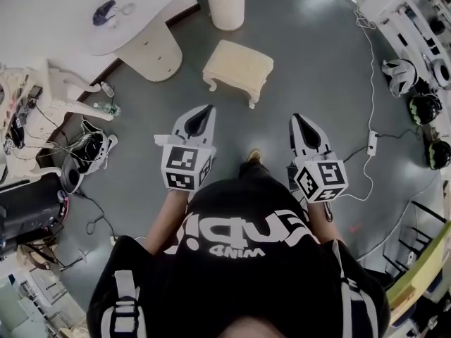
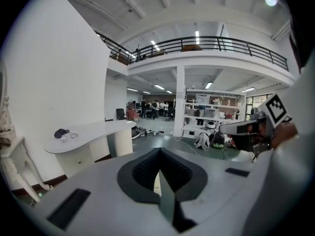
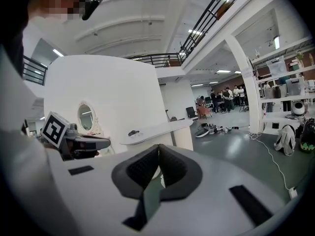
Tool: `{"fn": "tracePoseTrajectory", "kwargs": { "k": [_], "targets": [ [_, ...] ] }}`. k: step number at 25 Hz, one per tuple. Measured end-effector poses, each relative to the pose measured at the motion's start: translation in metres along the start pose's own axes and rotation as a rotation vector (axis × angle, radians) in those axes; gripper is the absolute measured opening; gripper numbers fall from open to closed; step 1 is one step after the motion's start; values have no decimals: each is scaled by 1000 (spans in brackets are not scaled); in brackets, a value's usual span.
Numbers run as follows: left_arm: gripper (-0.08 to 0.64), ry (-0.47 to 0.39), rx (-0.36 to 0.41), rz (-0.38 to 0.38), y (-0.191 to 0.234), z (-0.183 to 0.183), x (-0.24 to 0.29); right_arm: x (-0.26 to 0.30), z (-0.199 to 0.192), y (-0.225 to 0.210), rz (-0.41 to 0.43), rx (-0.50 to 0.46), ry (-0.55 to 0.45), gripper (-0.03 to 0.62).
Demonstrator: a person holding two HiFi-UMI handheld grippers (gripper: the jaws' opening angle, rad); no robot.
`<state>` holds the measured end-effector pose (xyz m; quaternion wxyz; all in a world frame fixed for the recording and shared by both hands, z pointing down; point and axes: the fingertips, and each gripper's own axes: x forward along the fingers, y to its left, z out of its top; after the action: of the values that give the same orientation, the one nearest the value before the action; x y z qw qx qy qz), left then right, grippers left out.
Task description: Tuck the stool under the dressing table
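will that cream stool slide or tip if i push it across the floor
The low cream square-topped stool looks rigid and squat, so probably hard to tip. Its curved legs stand on smooth grey floor, so it likely slides easily.

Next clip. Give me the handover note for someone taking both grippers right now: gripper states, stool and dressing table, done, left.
Left gripper: shut, empty.
Right gripper: shut, empty.
Stool: on the floor ahead of both grippers, untouched, not under the dressing table.
Done: nothing visible yet.
Left: reach the stool and slide it under the dressing table.
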<state>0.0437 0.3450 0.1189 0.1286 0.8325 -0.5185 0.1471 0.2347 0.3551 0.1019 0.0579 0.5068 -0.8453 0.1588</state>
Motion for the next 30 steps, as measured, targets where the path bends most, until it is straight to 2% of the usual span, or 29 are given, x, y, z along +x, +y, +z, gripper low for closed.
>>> {"fn": "tracePoseTrajectory", "kwargs": {
  "k": [13, 30],
  "targets": [
    [8, -7, -29, 81, -8, 34, 95, 53, 26, -95, 59, -4, 23, 23],
    [9, -3, -56, 138, 12, 32, 123, 98, 20, -116, 112, -2, 58, 23]
  ]
}}
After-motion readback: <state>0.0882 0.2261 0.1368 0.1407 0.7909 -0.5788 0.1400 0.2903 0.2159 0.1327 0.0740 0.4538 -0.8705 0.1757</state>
